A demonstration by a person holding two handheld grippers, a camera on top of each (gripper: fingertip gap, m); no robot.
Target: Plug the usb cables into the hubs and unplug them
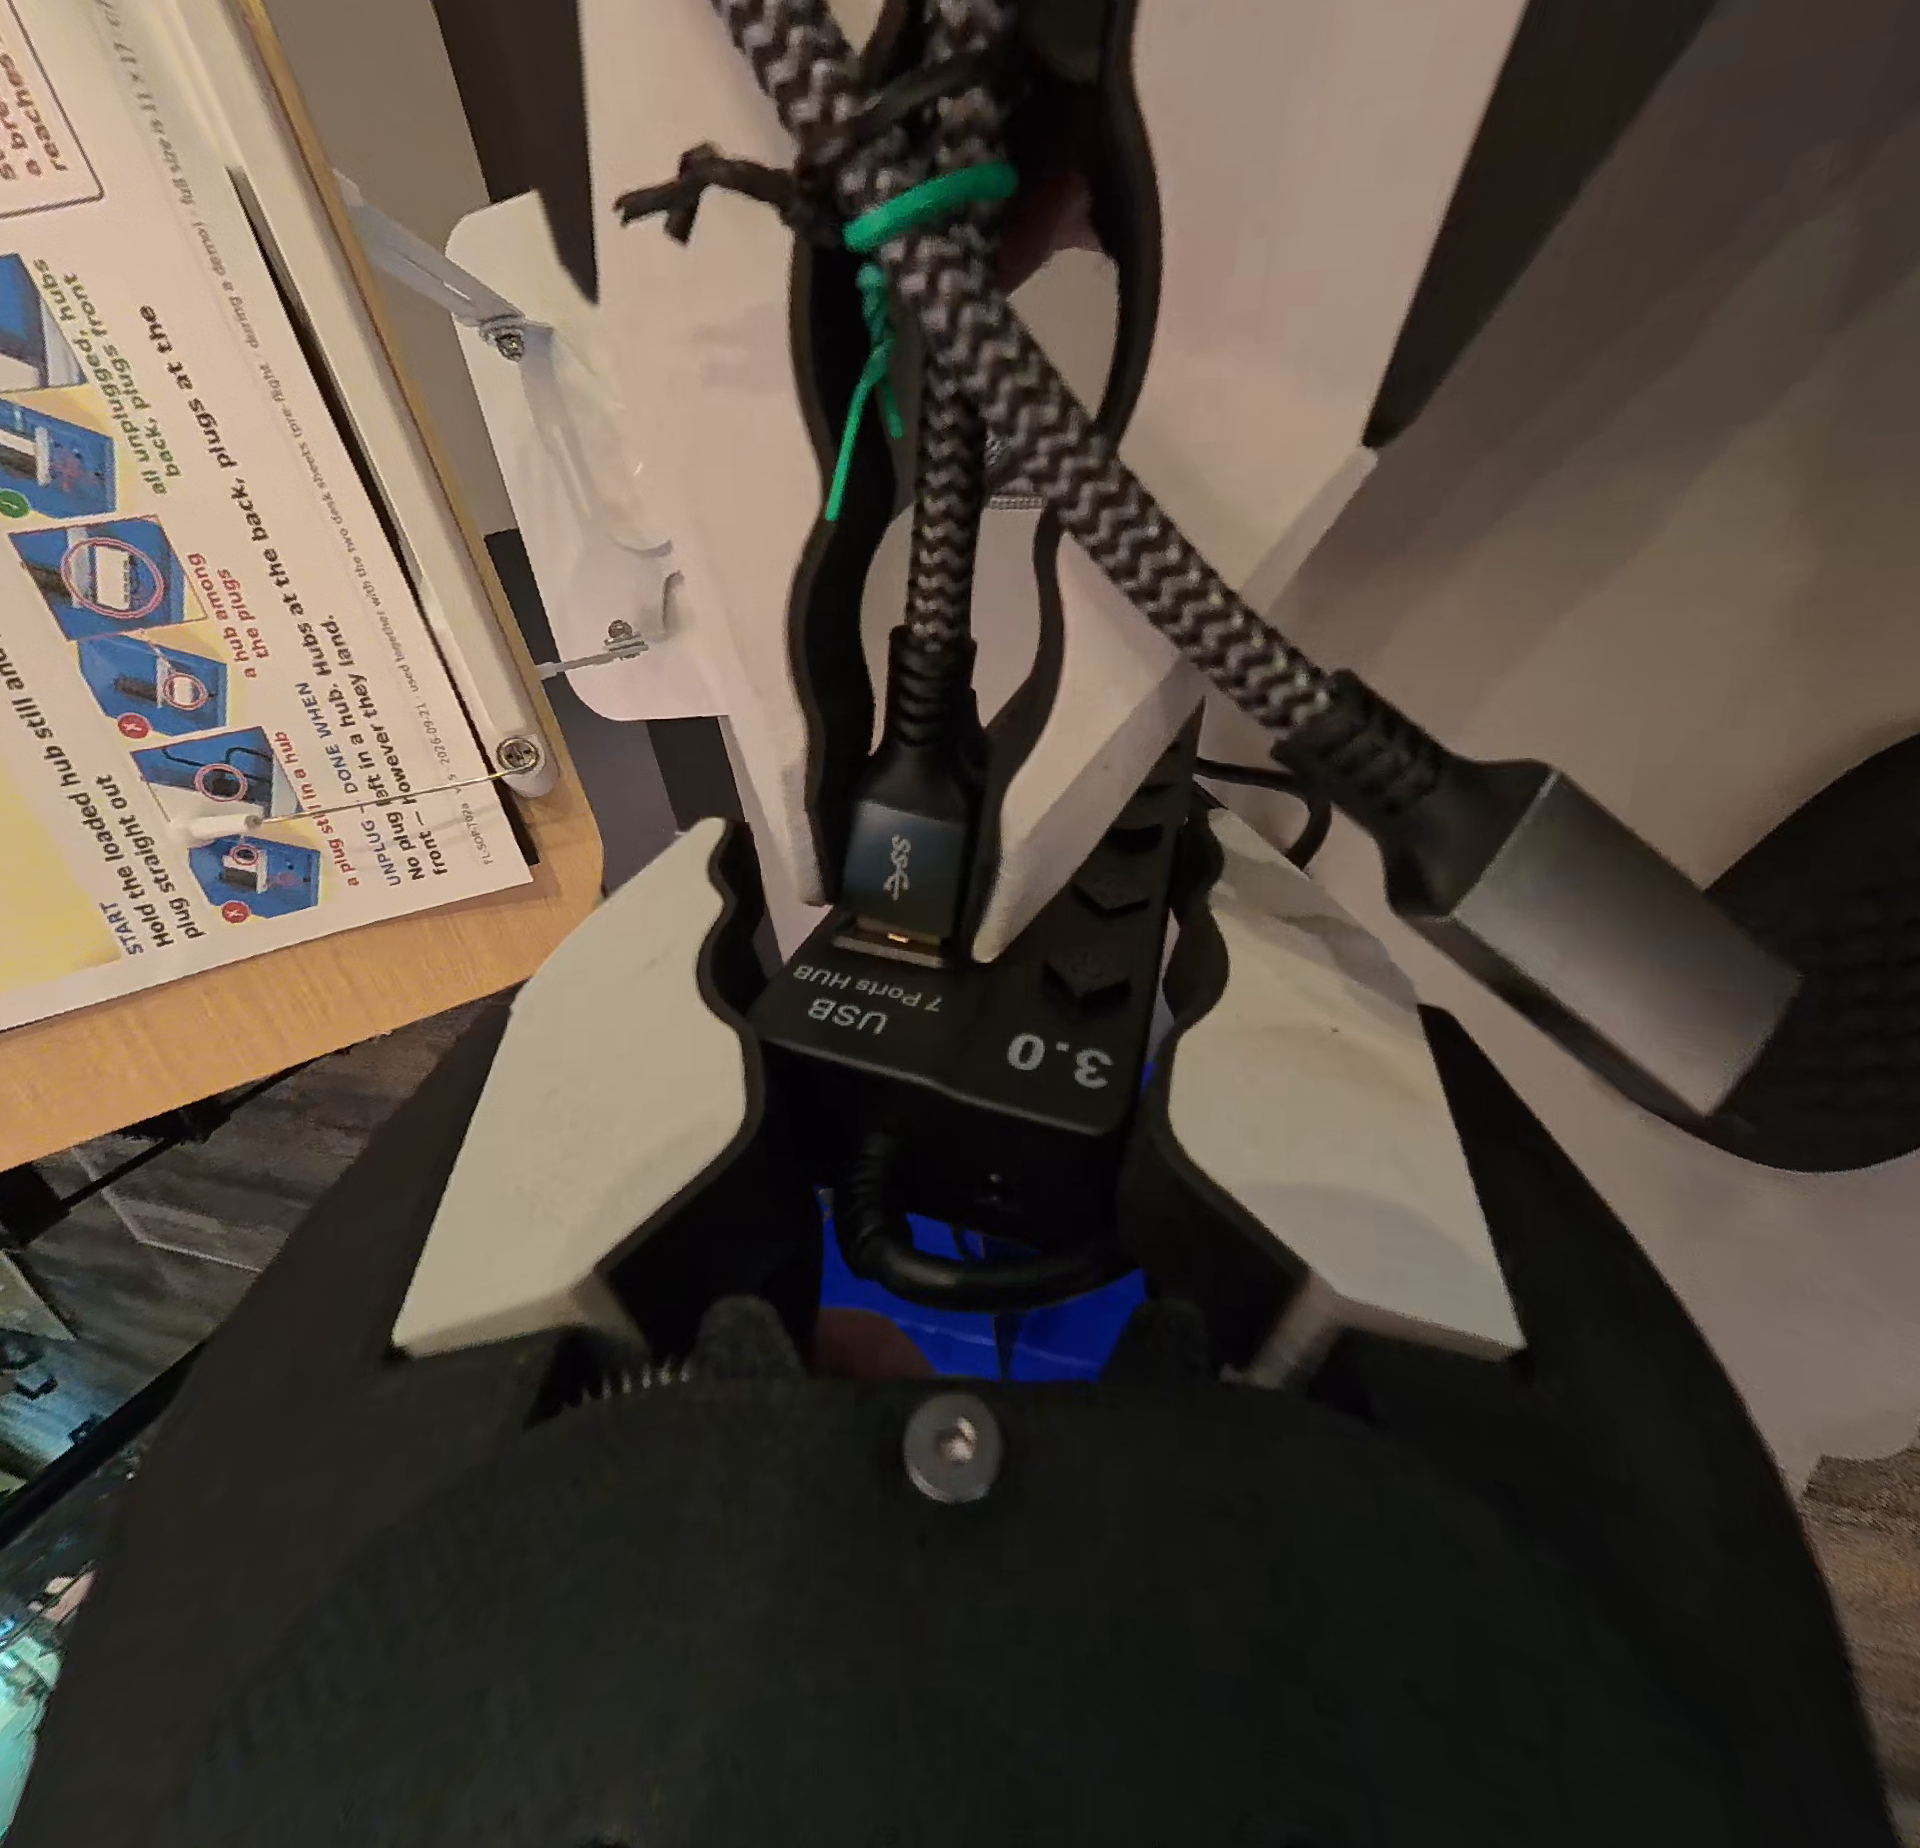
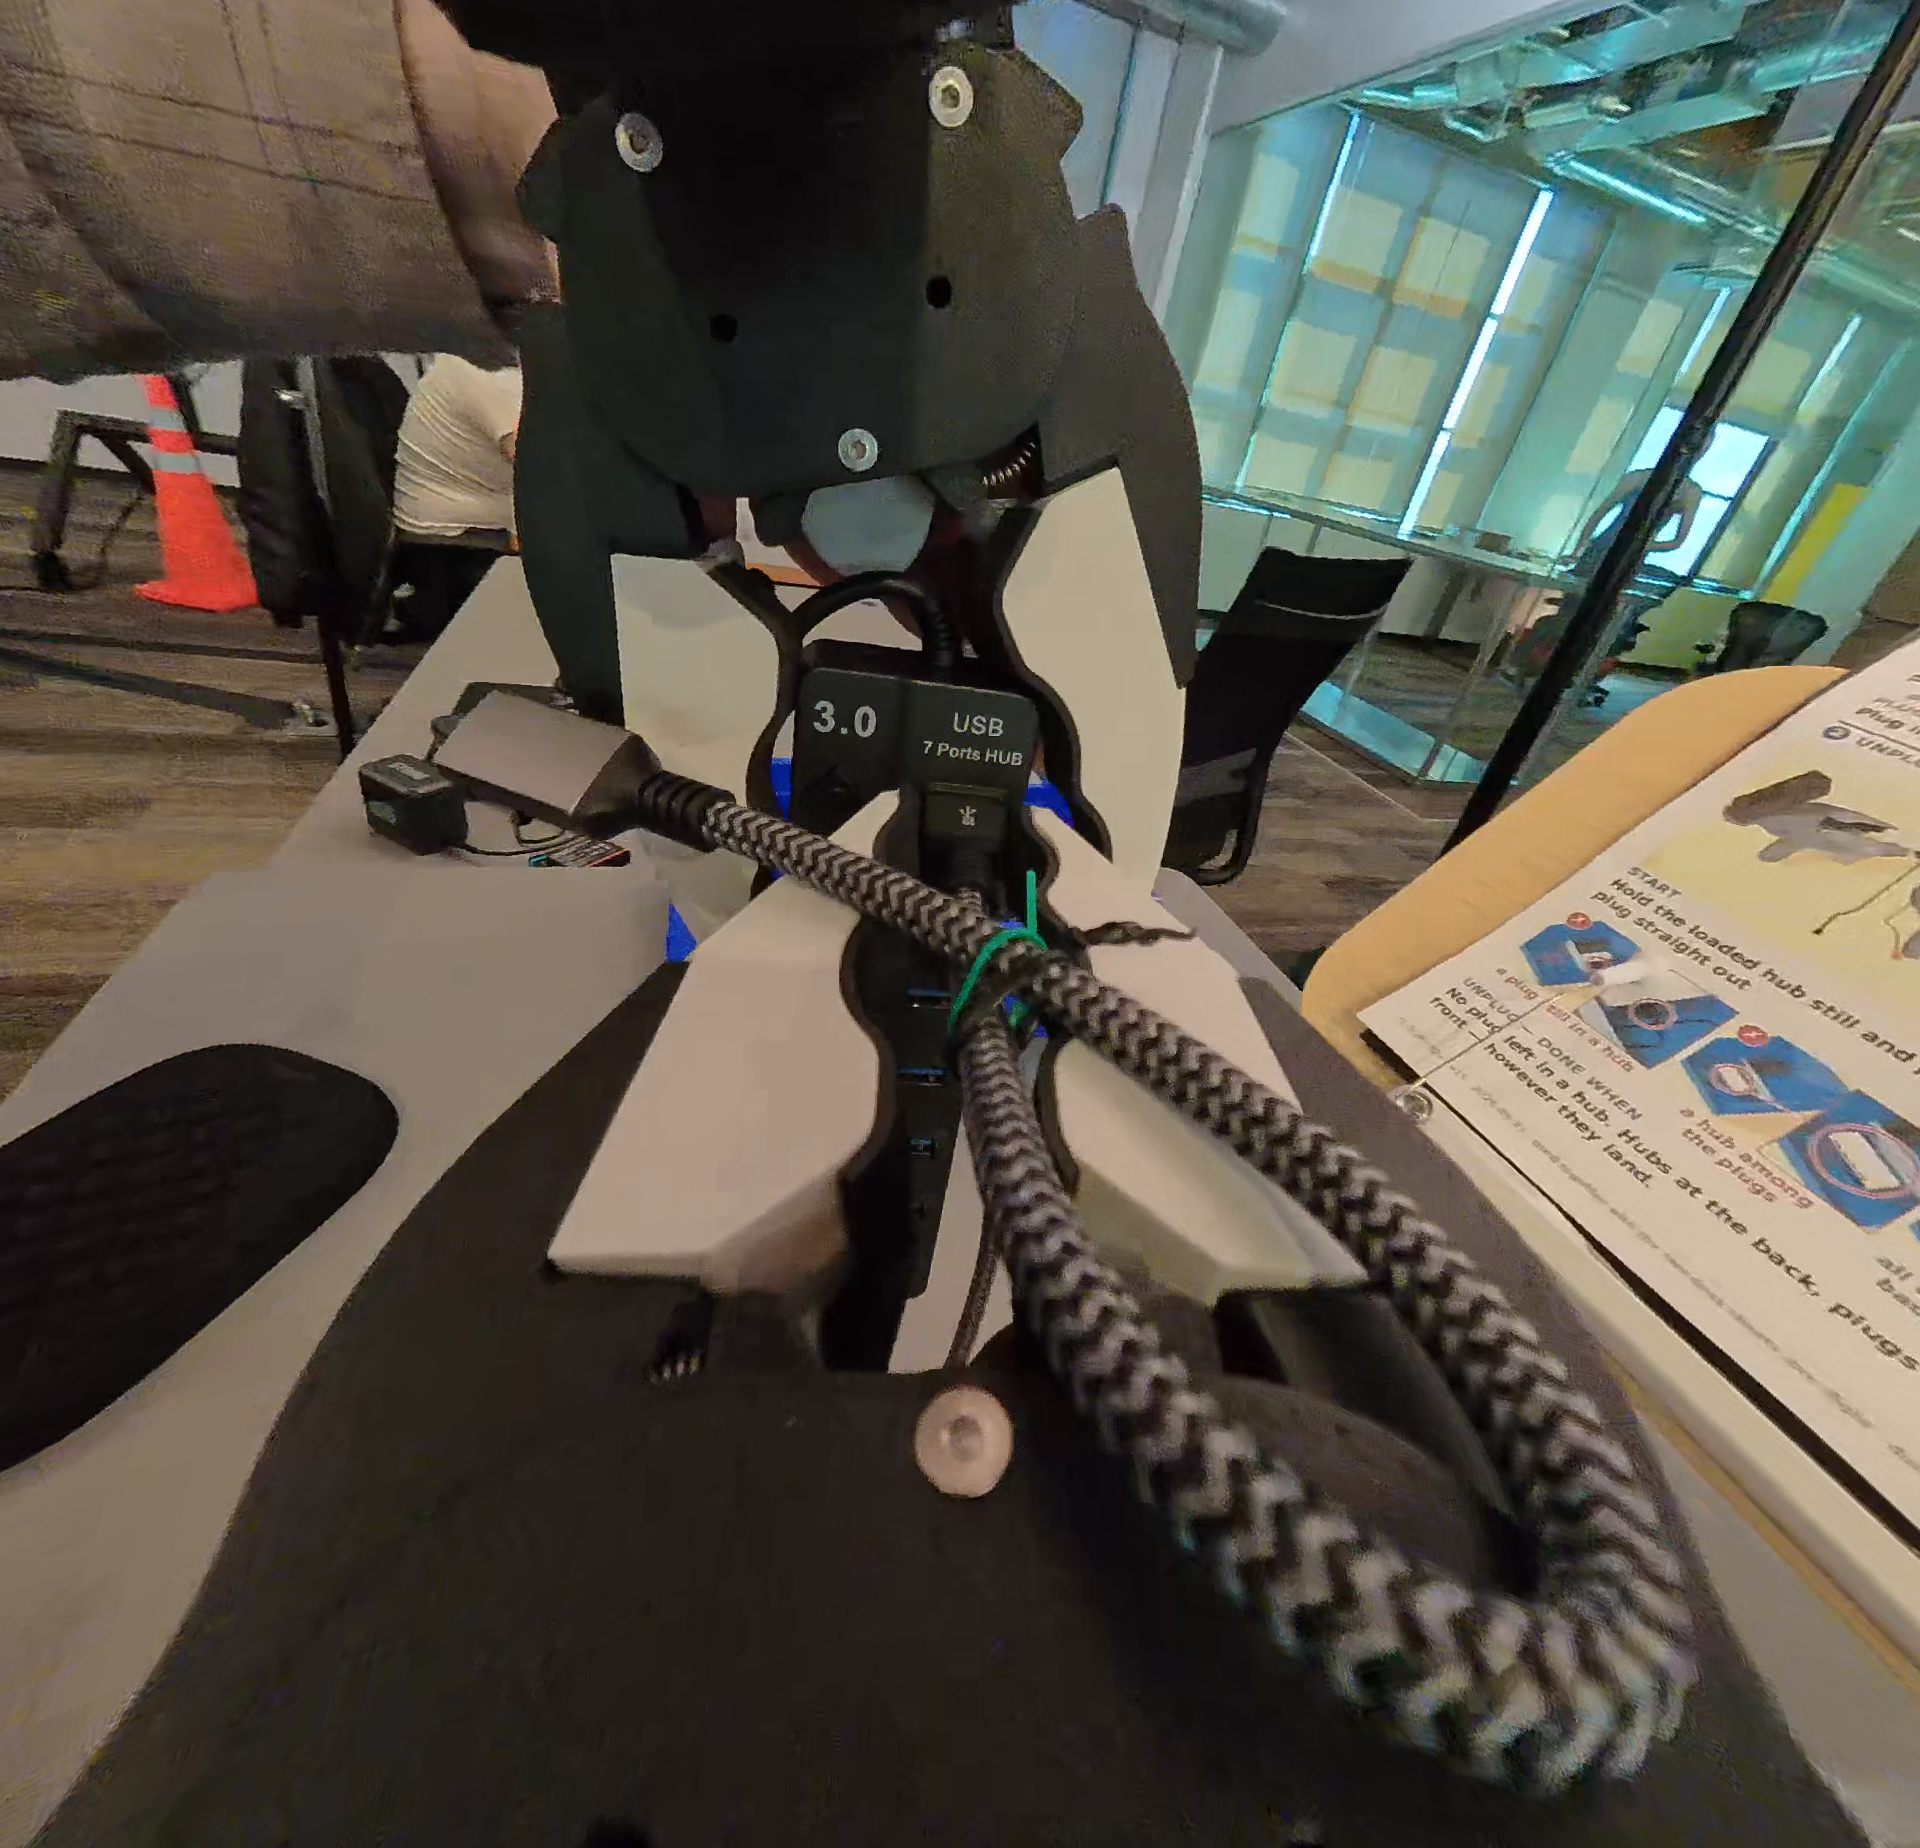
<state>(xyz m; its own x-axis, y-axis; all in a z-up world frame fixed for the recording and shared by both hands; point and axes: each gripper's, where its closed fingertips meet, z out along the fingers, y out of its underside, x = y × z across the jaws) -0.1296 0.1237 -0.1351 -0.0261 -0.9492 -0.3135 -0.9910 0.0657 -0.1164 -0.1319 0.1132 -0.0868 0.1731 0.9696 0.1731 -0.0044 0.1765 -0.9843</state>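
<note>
A black USB hub (image 1: pixel 1039 1055) is clamped between the white fingers of my left gripper (image 1: pixel 966 925). My right gripper (image 1: pixel 904 894) comes in from above, shut on a black USB plug (image 1: pixel 894 853). The plug's metal tip sits partly in the hub's end port. In the right wrist view, my right gripper (image 2: pixel 961 853) holds the plug (image 2: pixel 964 816) against the hub (image 2: pixel 847 723), with the left gripper (image 2: pixel 914 759) opposite. The braided cable (image 2: pixel 1299 1154) loops back over my right gripper, bundled with a green tie (image 2: pixel 997 957), and runs to a grey hub (image 2: pixel 530 749).
An instruction sheet on a wooden board (image 2: pixel 1714 1019) stands at the right of the white table (image 2: pixel 312 967). A black mesh pad (image 2: pixel 177 1206) lies at the left, a small black adapter (image 2: pixel 410 801) by the grey hub (image 1: pixel 1600 936). A person's sleeve (image 2: pixel 208 136) is above.
</note>
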